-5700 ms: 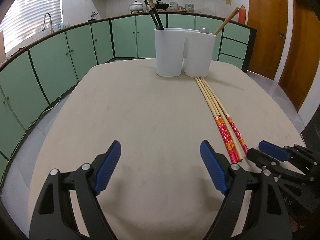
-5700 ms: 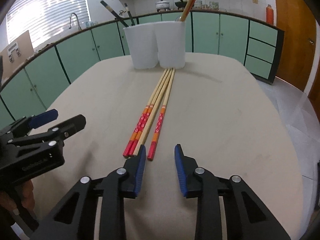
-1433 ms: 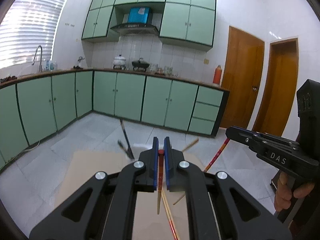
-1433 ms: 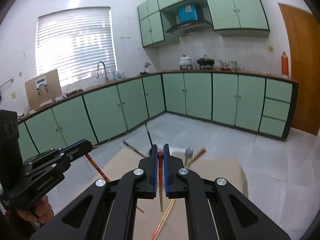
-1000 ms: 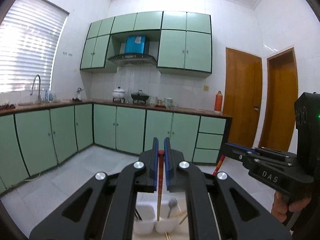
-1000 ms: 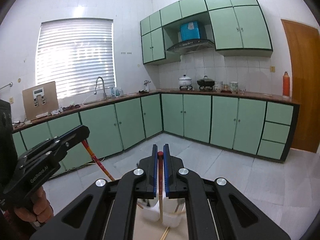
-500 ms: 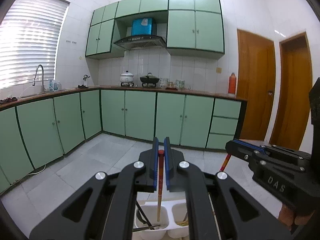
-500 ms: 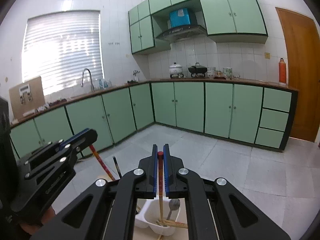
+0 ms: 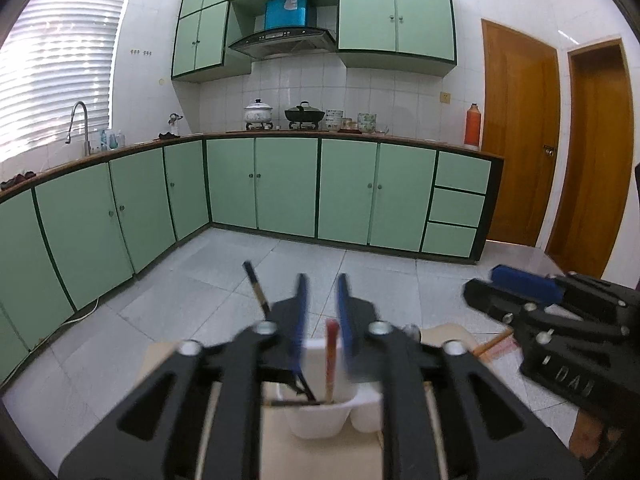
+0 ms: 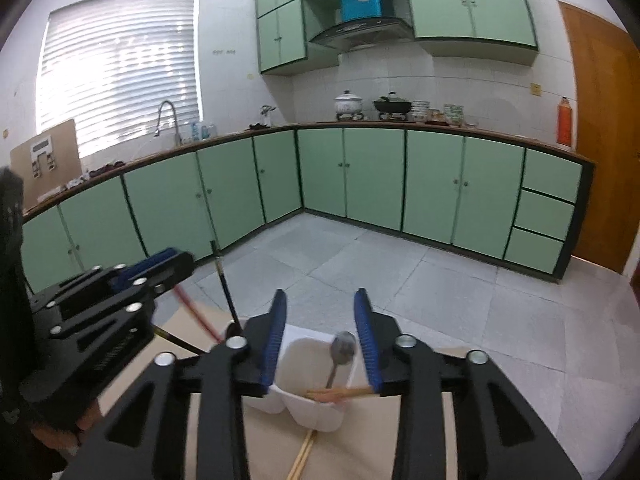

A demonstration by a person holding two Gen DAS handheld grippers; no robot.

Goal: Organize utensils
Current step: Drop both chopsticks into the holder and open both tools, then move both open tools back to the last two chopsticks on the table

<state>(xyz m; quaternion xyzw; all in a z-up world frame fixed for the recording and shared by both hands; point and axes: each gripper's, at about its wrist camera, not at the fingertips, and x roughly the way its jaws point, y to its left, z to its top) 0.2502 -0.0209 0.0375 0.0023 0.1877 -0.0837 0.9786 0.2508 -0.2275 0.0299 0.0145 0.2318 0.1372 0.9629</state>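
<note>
- My left gripper (image 9: pixel 322 324) is released, jaws parted around a red-tipped chopstick (image 9: pixel 330 354) that stands loose between the pads, its lower end down in the left cup of the white holder (image 9: pixel 320 420).
- My right gripper (image 10: pixel 320 336) is spread wide too, grasping nothing, hovering over the holder's right cup, where a metal spoon (image 10: pixel 342 350) leans and chopstick ends (image 10: pixel 340 393) poke across the rim.
- The holder sits toward the far edge of the pale bench (image 10: pixel 424 456).
- I judge these chopsticks light, stiff and slim, with smooth lacquered tops that could slip, so I'd pinch just below the painted end.
- Black chopsticks (image 9: pixel 256 292) lean out of the left cup.
- More bamboo chopsticks (image 10: pixel 301 458) lie flat on the bench before the holder.
</note>
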